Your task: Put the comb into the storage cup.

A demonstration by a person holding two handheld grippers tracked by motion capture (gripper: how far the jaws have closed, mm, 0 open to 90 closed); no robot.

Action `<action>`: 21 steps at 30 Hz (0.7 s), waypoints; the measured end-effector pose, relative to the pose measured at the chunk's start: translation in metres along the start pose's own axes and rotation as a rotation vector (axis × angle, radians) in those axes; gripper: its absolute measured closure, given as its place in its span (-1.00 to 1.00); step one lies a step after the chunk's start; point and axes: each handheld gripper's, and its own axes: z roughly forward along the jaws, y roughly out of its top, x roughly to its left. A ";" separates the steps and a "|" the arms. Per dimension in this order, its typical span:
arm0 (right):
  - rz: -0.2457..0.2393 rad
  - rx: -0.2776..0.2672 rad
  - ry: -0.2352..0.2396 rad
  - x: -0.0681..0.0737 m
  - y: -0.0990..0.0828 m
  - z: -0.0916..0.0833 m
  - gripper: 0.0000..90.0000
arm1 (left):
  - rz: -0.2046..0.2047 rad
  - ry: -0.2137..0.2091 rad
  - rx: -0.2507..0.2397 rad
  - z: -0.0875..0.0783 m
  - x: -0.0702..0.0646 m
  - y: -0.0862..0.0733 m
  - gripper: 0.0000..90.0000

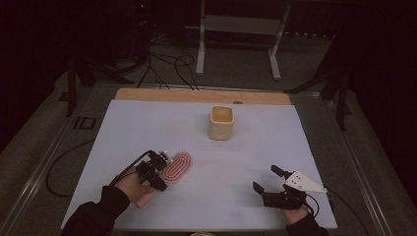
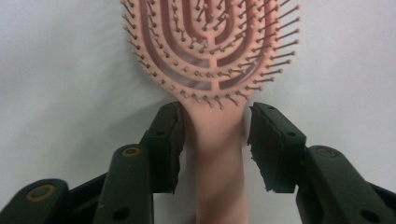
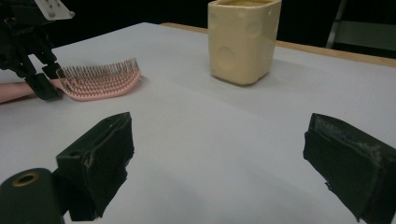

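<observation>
My left gripper (image 2: 212, 140) straddles the handle of the pink plastic bristle hairbrush (image 2: 210, 46), near-left on the surface; not clamped yet. Right gripper (image 3: 219, 158) open, idle. Lift remains.

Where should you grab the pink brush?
By its handle, just below the bristle head, probably coming from the handle end. The brush lies flat with bristles up, and the handle is smooth and narrow. The left gripper straddles it there already, one pad touching, the other a sliver off.
</observation>
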 end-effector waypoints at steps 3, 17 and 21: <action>0.002 0.002 -0.002 0.000 0.000 0.000 -0.82 | 0.000 -0.011 -0.001 -0.001 0.001 0.001 0.31; 0.003 0.002 -0.003 0.000 0.000 0.000 -0.82 | -0.006 -0.014 0.039 0.001 0.004 0.005 0.52; 0.002 0.000 -0.003 0.000 0.000 0.000 -0.82 | -0.008 -0.016 0.035 0.001 0.004 0.005 0.54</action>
